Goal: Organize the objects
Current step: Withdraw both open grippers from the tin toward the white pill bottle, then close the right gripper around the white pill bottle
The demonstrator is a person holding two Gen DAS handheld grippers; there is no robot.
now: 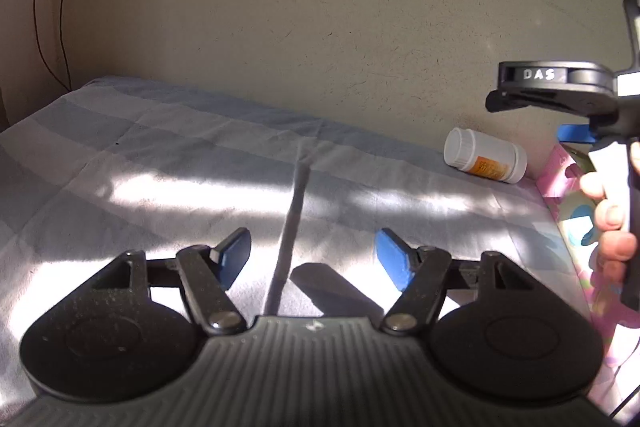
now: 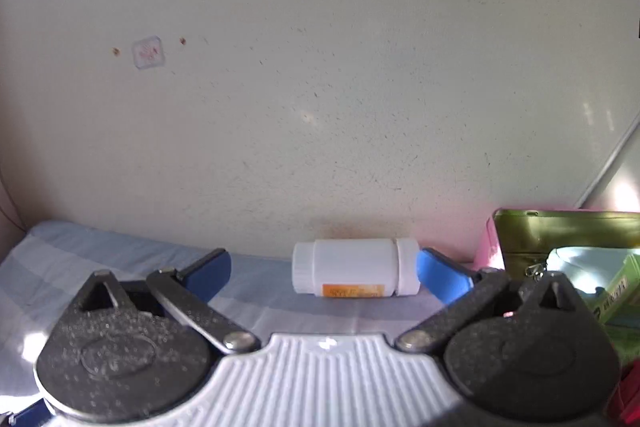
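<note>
A white pill bottle (image 2: 354, 267) with an orange label lies on its side on the grey checked sheet, against the wall. In the left wrist view the bottle (image 1: 486, 155) lies at the far right. My right gripper (image 2: 324, 269) is open, its blue fingers on either side of the bottle, the right finger (image 2: 440, 277) close to the bottle's end. My left gripper (image 1: 312, 255) is open and empty over the sheet (image 1: 160, 167). The right gripper's body (image 1: 560, 95) shows at the right of the left wrist view, held by a hand.
A pink box (image 2: 490, 247) at the right holds a gold-green tin (image 2: 560, 231) and a green packet (image 2: 616, 291). The beige wall (image 2: 320, 67) stands right behind the bottle. A crease (image 1: 296, 203) runs across the sheet.
</note>
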